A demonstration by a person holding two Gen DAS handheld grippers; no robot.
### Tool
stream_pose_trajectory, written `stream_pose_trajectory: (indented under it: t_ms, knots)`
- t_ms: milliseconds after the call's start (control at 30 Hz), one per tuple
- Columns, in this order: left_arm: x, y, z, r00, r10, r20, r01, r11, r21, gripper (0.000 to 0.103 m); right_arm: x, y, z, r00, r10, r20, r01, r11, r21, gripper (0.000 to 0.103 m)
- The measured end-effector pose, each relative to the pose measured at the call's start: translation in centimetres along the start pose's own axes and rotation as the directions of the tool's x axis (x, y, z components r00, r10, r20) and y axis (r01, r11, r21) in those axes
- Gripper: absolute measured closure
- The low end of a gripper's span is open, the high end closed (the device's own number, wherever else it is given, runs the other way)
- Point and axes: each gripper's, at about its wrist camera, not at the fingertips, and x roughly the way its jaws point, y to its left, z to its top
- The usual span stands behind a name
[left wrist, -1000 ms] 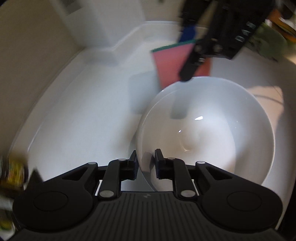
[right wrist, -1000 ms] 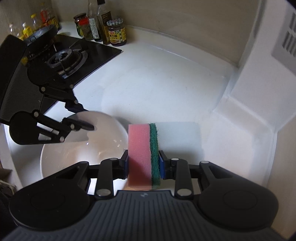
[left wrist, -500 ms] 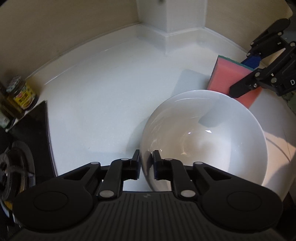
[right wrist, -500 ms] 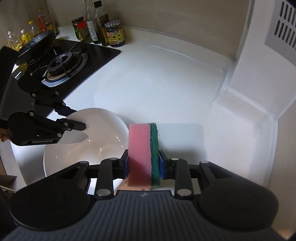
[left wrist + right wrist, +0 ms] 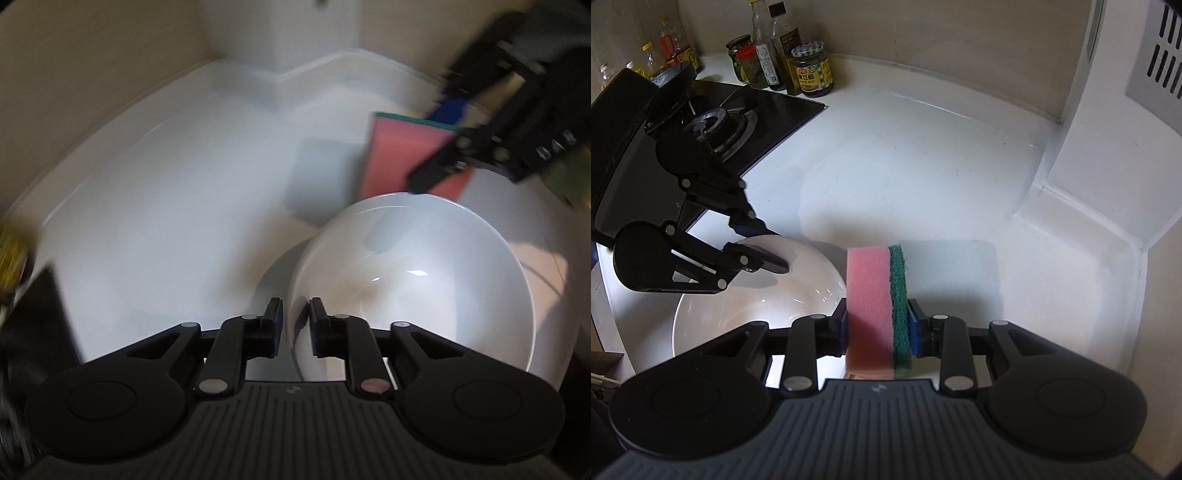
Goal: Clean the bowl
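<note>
**A sponge waits beside the white bowl**

The white bowl [image 5: 424, 288] sits on the white counter [image 5: 166, 206]. It is round and shiny inside, and it looks bare.

The left gripper [image 5: 294, 326] is at the near edge of the bowl. One finger is outside the rim and the other finger is inside, so the rim runs between them. Its jaws have just been opening. There is a small gap on each side of the rim now, so the pads do not seem to press on it. In the right wrist view the same gripper [image 5: 774, 247] reaches over the far side of the bowl [image 5: 757, 306] from the left.

The right gripper [image 5: 877, 330] squeezes a sponge [image 5: 875, 295] tight. The sponge is pink on one side and green on the other. It stands up on its end between the two blue pads. In the left wrist view the sponge [image 5: 399, 158] hangs just past the far rim of the bowl, close to it, and the picture there is blurry. I cannot tell if the sponge touches the bowl.

A black stove top [image 5: 738, 122] with a round burner lies on the counter behind the bowl, to the left in the right wrist view. Jars and bottles [image 5: 783, 66] stand in a row by the wall behind the stove. A white corner post [image 5: 1108, 122] rises on the right side of the counter.
</note>
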Motion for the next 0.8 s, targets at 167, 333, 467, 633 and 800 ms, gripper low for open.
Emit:
stream_pose_trajectory:
  t_ms: [167,333,467,633,800]
  knots:
    - [-0.9,0.3,-2.7,0.999,0.053,-0.007,-0.054,0.99,-0.128,0.092,-0.5,0.1,-1.0,1.0,0.016,0.014,-0.017,0.999,0.039,0.077]
    - [-0.4,0.4,-2.1,1.0,0.018,0.017,-0.019,0.999,0.032,0.091,-0.9,0.4,-1.7,1.0,0.019,-0.006,-0.019,0.999,0.035,0.077]
    - [0.6,0.8,-0.2,0.999,-0.042,0.026,0.036,0.979,0.201,0.09,-0.4,-0.3,-0.8,1.0,0.016,0.0,-0.016,0.999,0.036,0.077]
    - [1.0,1.5,1.5,1.0,-0.025,-0.007,0.026,0.992,0.122,0.087,0.3,-0.3,0.4,1.0,-0.005,0.003,0.005,1.0,0.018,0.076]
    - [-0.7,2.5,-0.9,0.999,0.026,-0.018,-0.028,0.993,-0.114,0.084,0.0,-0.6,-0.2,1.0,0.01,0.022,-0.011,0.999,0.053,0.077]
